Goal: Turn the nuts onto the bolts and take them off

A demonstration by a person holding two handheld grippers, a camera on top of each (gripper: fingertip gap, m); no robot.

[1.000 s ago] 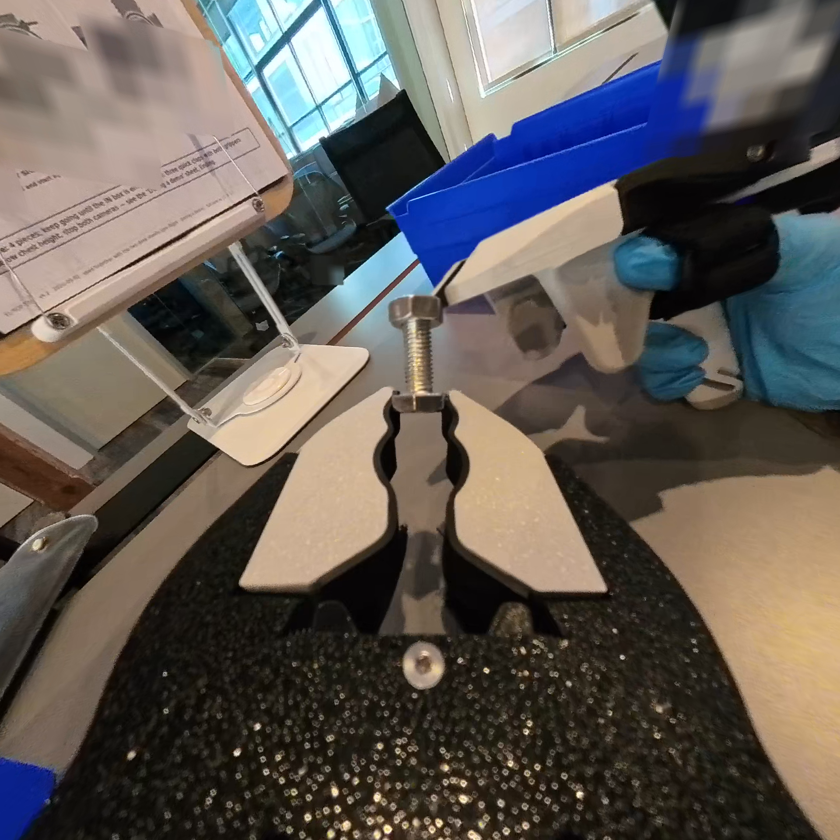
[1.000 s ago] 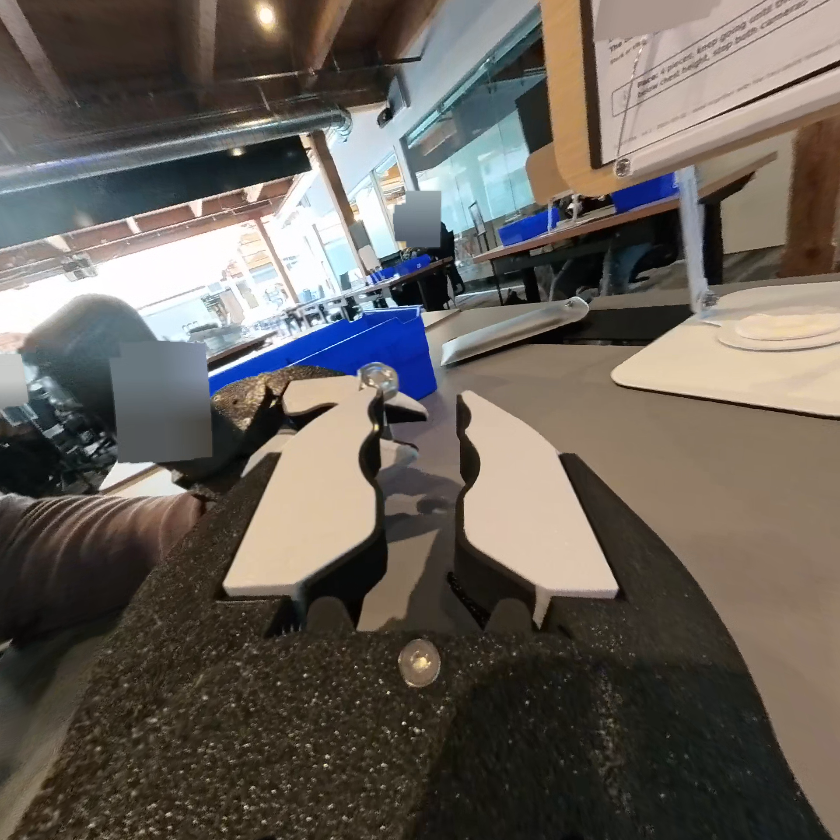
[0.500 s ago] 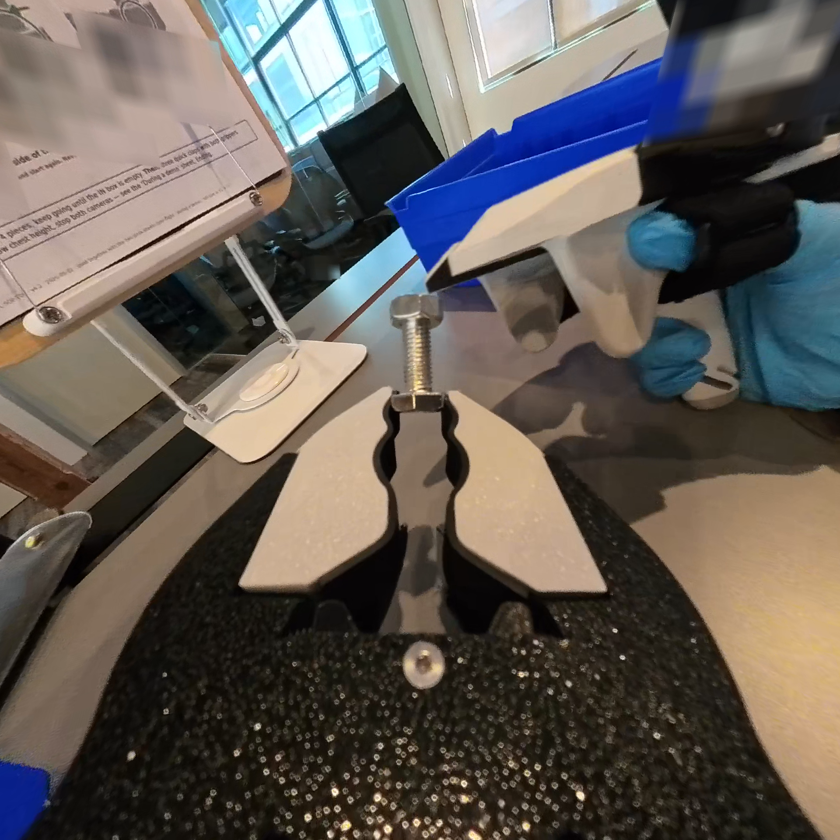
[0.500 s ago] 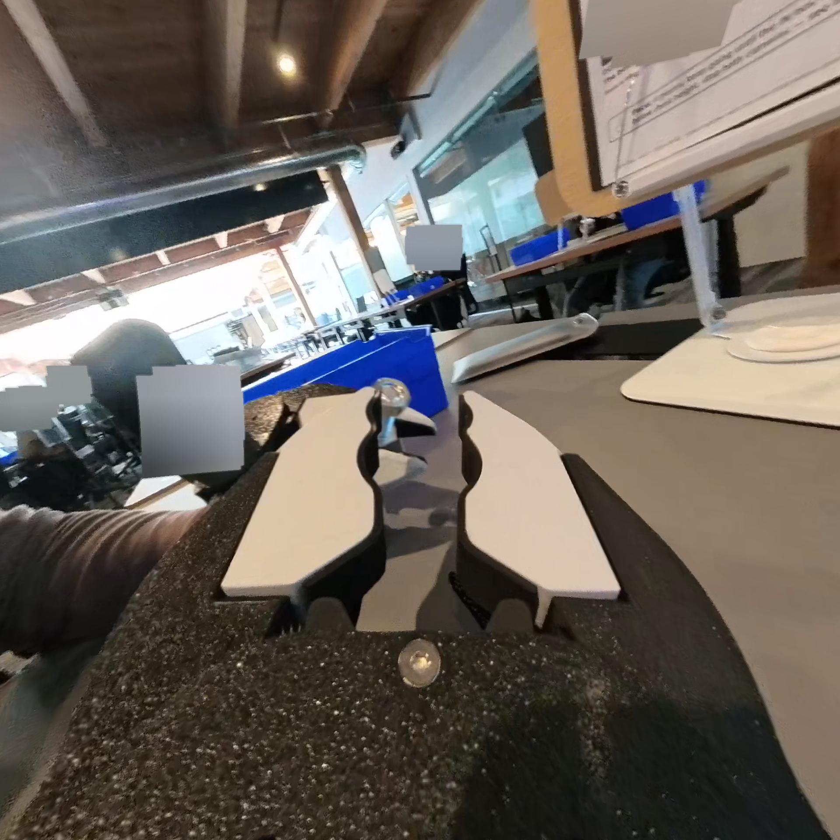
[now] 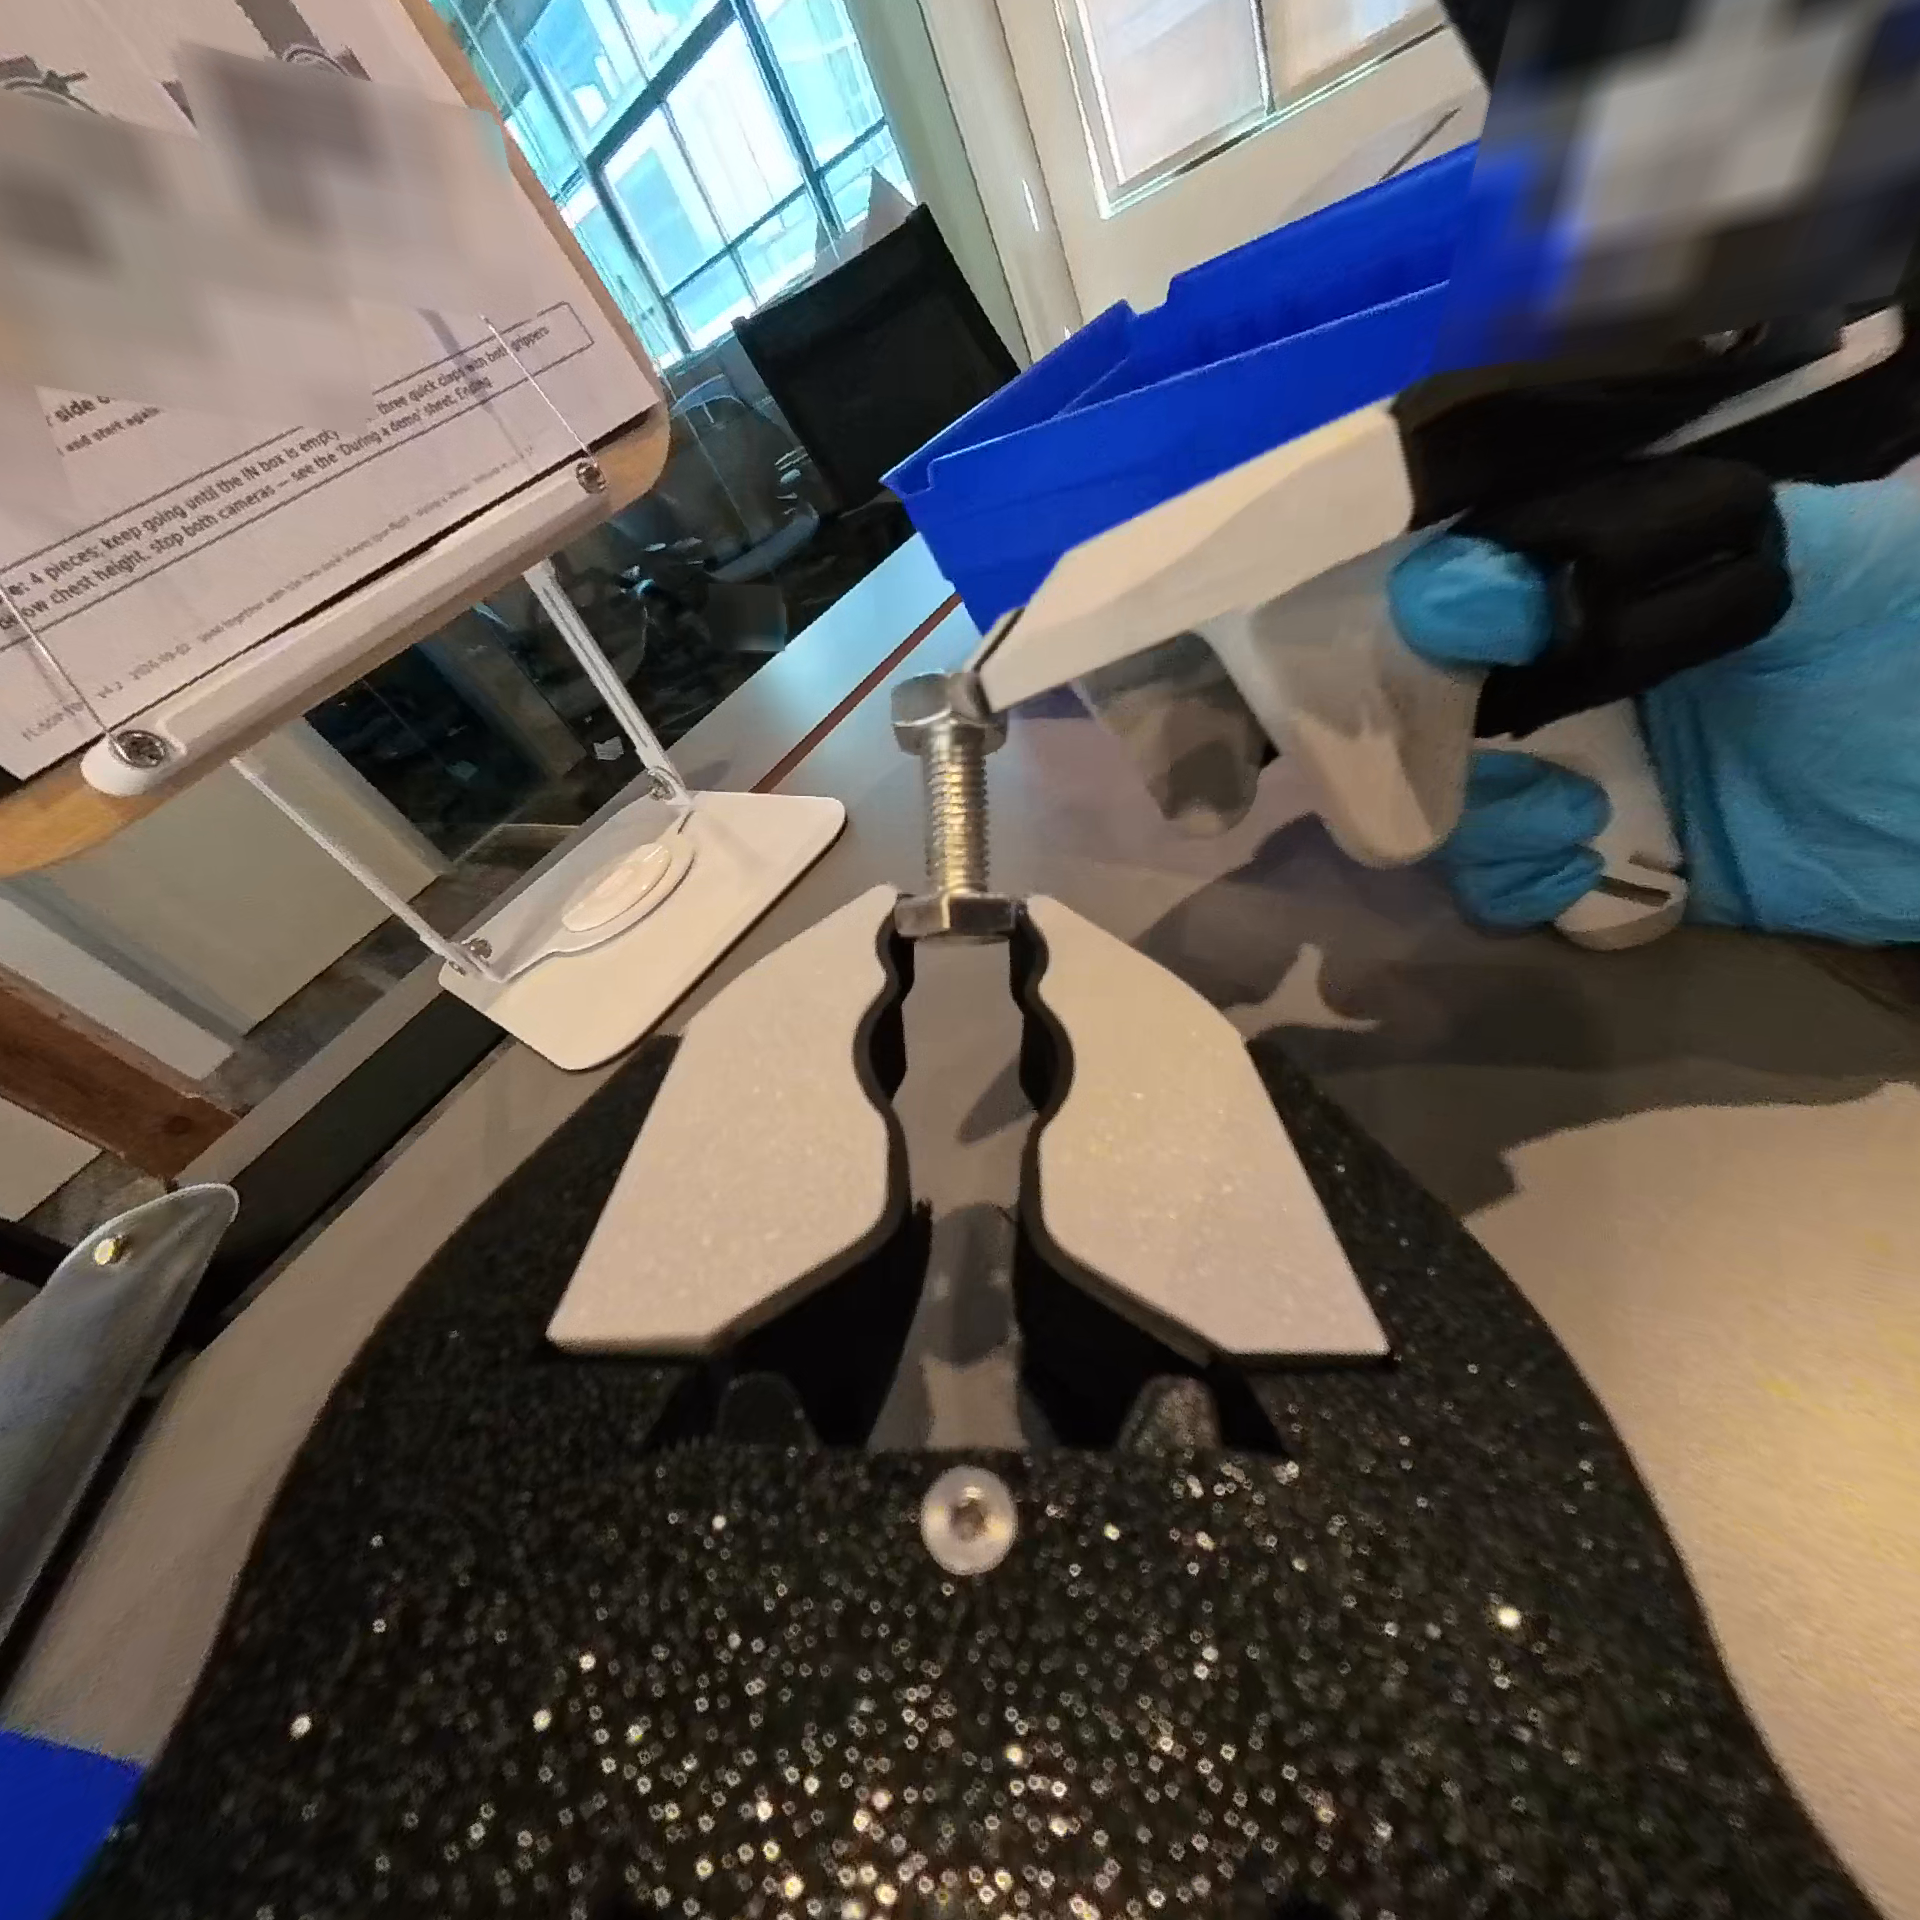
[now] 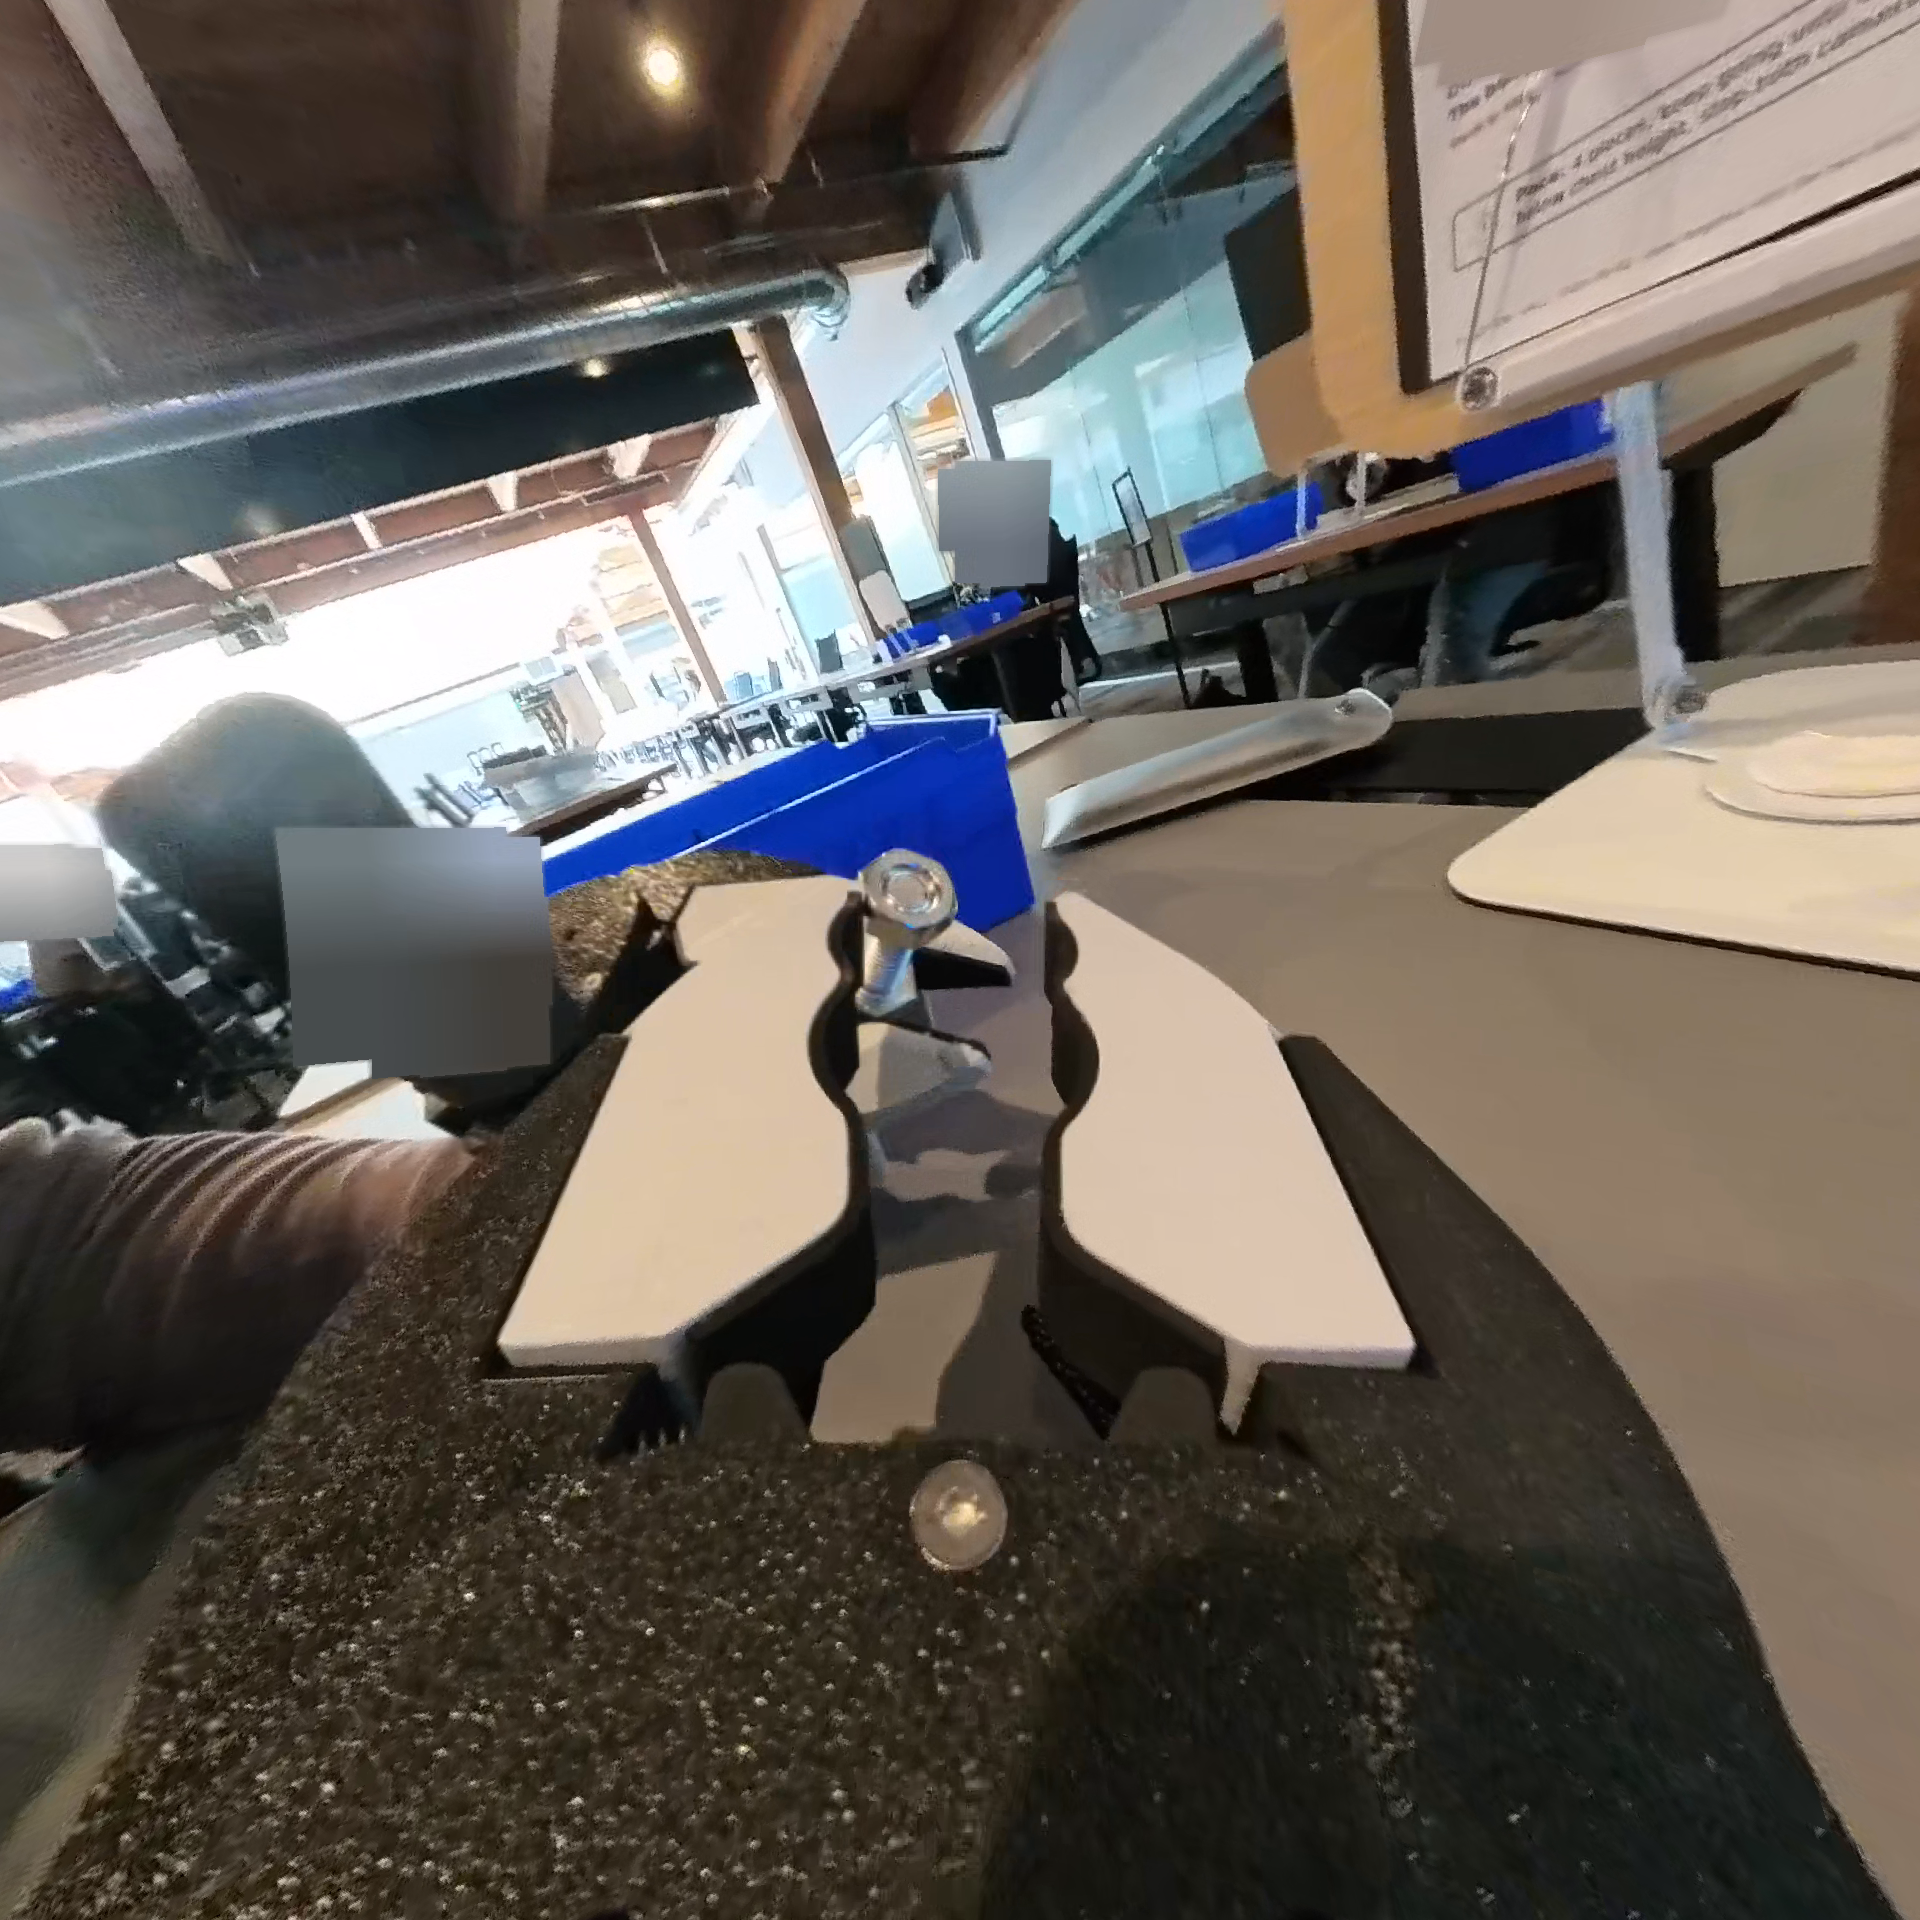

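In the left wrist view my left gripper (image 5: 958,923) is shut on a steel hex nut (image 5: 956,914). A threaded bolt (image 5: 958,810) stands upright in the nut with its hex head (image 5: 935,712) on top. My right gripper (image 5: 987,686) comes in from the right, held by a blue-gloved hand (image 5: 1766,727), and one fingertip touches the bolt head. In the right wrist view my right gripper (image 6: 940,925) is open. The bolt head (image 6: 909,899) sits between its fingertips, close to the left one, and the bolt (image 6: 883,971) leans below it.
A blue bin (image 5: 1195,436) stands behind the bolt. A paper sheet on a clear stand with a white base (image 5: 644,914) is to the left. A metal plate (image 5: 83,1351) lies at the table's left edge. Another blue bin (image 6: 831,821) and a sleeve (image 6: 156,1247) show in the right wrist view.
My right gripper has swung in and down toward the bolt head, which now sits between its open fingertips. My left gripper has kept its hold on the nut.
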